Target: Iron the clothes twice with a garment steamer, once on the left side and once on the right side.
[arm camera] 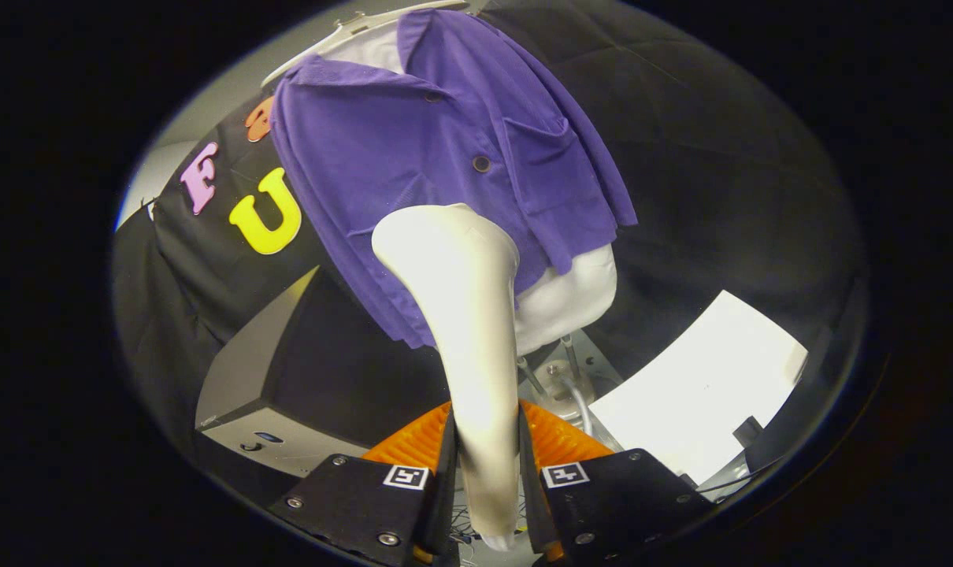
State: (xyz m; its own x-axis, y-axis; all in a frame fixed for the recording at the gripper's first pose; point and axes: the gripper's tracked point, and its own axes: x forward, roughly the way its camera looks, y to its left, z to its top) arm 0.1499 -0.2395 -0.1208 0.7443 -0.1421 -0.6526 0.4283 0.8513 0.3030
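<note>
Your steamer (465,315) hides part of the purple shirt (445,150), its handle foot is cut off between the gripper (486,472) fingers, and the hanger (350,27) is clipped.

Cloth-walled booth, shirt (445,150) on mannequin (571,291)

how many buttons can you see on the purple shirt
2: one button mid-placket beside the chest pocket, another higher near the collar. The steamer, gripped between the fingers, may hide more.
</note>
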